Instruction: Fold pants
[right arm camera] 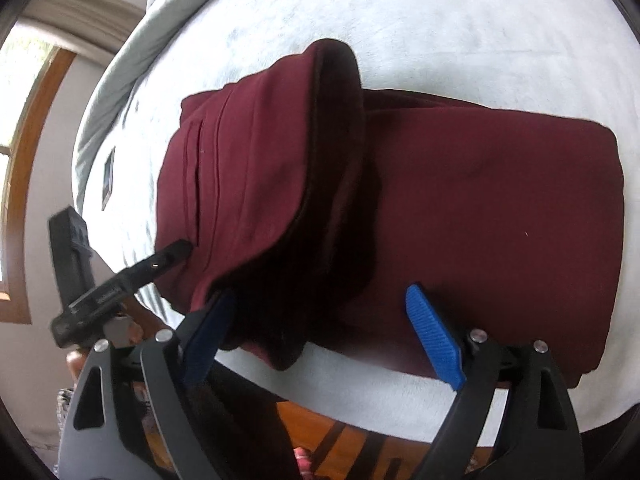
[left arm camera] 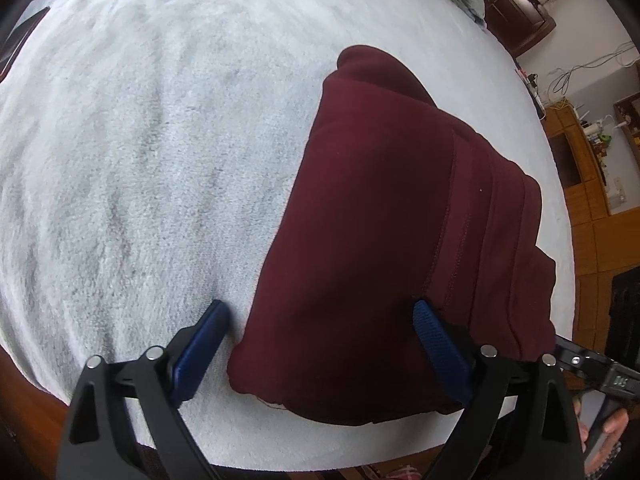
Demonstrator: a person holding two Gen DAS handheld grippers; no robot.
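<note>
Dark red pants (left arm camera: 380, 220) lie folded on a white fluffy blanket (left arm camera: 140, 160). My left gripper (left arm camera: 320, 312) is open over their near left corner, one finger on the blanket and the other on the cloth. In the right wrist view the pants (right arm camera: 480, 200) show a top layer bulging up at the left, dark underneath. My right gripper (right arm camera: 320, 300) stands open at their near edge, its left finger under the raised fold and its right finger above the flat cloth. The left gripper (right arm camera: 120, 280) touches the pants' left edge with a fingertip (right arm camera: 176, 248).
A grey duvet (right arm camera: 120, 80) is bunched along the far side of the bed. A small dark flat device (right arm camera: 108, 178) lies on the blanket left of the pants. The bed's near edge (left arm camera: 280, 452) runs just below the grippers. Wooden furniture (left arm camera: 580, 160) and a window (right arm camera: 24, 120) stand beyond.
</note>
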